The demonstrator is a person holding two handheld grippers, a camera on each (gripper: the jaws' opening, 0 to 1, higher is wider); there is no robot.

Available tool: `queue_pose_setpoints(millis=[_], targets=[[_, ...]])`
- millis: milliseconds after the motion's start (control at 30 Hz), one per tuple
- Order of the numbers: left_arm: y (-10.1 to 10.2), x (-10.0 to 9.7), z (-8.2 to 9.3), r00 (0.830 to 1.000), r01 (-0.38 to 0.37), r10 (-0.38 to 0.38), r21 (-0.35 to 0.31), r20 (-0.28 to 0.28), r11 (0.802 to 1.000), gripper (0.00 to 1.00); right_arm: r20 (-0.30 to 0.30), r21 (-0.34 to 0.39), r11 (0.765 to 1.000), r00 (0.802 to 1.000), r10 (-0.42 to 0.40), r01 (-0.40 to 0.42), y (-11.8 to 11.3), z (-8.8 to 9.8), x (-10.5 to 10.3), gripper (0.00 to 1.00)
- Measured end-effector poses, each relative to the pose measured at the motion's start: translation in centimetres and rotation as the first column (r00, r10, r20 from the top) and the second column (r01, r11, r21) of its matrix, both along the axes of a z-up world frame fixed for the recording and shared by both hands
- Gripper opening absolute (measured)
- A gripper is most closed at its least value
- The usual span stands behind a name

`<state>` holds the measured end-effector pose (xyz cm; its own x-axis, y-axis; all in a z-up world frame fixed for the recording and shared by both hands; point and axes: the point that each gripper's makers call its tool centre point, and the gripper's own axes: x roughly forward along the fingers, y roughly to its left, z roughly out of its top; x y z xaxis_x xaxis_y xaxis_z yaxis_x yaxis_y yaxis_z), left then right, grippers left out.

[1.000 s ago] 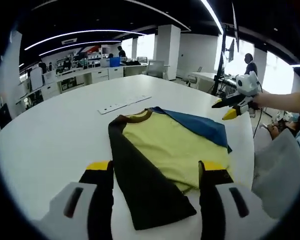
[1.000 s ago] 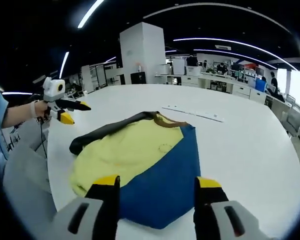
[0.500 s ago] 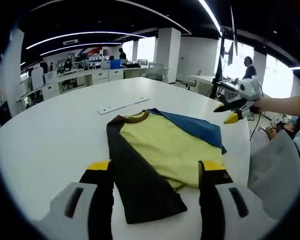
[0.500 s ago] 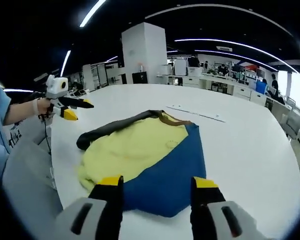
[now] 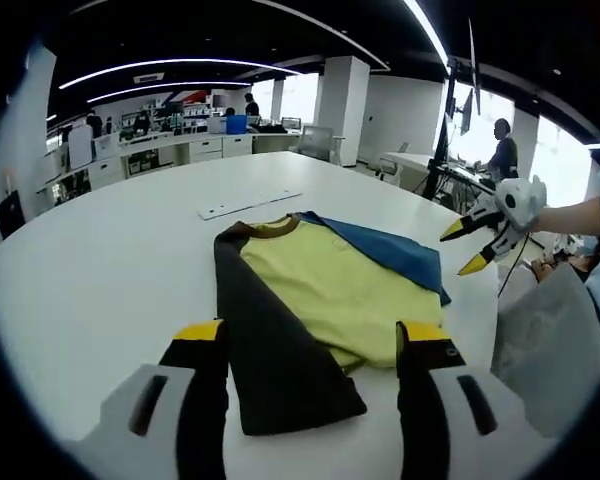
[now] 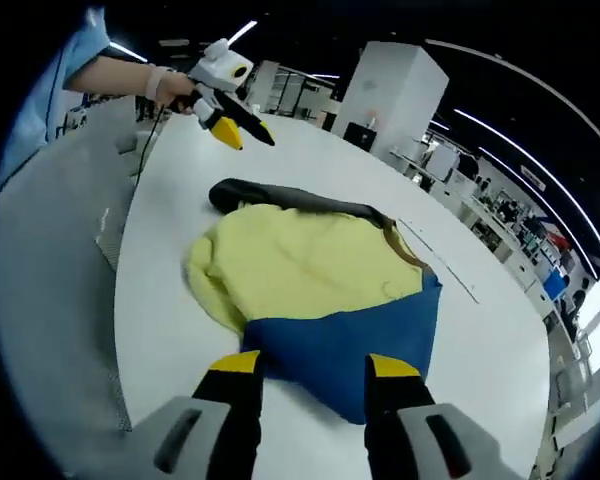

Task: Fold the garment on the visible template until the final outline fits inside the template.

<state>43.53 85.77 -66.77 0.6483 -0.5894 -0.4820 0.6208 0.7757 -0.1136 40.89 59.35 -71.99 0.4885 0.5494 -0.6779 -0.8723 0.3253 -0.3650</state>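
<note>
Garment (image 5: 320,290) is lying flat on the white tabletop (image 5: 100,260). Left gripper (image 5: 310,335) and right gripper (image 6: 305,365) are hovering at its 6 o'clock edges, jaws apart, gripping nothing.

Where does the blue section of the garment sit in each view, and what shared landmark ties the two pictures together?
Left gripper view: the blue section lies along the garment's far right edge, behind the yellow panel.
Right gripper view: the blue section is the nearest part, just ahead of the right tongs.
Shared landmark: the black sleeve, on the opposite edge from the blue.
</note>
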Motion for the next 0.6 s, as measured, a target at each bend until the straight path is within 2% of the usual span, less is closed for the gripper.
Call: queue_pose_setpoints(millis=[100,167,200,300,400,600], targets=[[0.2,-0.4,-0.1,1.000,-0.003,0.003,-0.001,-0.005,1.000,0.65,0.013,-0.035,0.999,0.999,0.034,-0.034,0.1,-0.6,0.1,0.34],[0.5,-0.6,-0.2,1.000,-0.011,0.011,-0.001,-0.011,1.000,0.65,0.035,-0.099,0.993,0.997,0.066,-0.062,-0.3,-1.0,0.4,0.32],[0.6,-0.7,-0.3,1.000,-0.015,0.015,-0.002,-0.014,1.000,0.65,0.044,-0.144,0.984,0.993,0.110,-0.102,-0.3,-1.3,0.3,0.31],[0.9,-0.8,-0.3,1.000,-0.023,0.023,-0.003,-0.013,1.000,0.64,0.049,-0.151,0.981,0.990,0.129,-0.120,0.0,-1.6,0.2,0.28],[1.1,-1.0,-0.4,0.999,-0.035,0.035,-0.011,-0.018,0.999,0.64,0.075,-0.195,0.970,0.984,0.162,-0.145,0.2,-2.3,0.4,0.21],[0.9,-1.3,-0.8,0.999,-0.039,0.038,-0.015,-0.028,0.999,0.64,0.080,-0.228,0.962,0.981,0.175,-0.153,0.5,-3.5,0.9,0.15]])
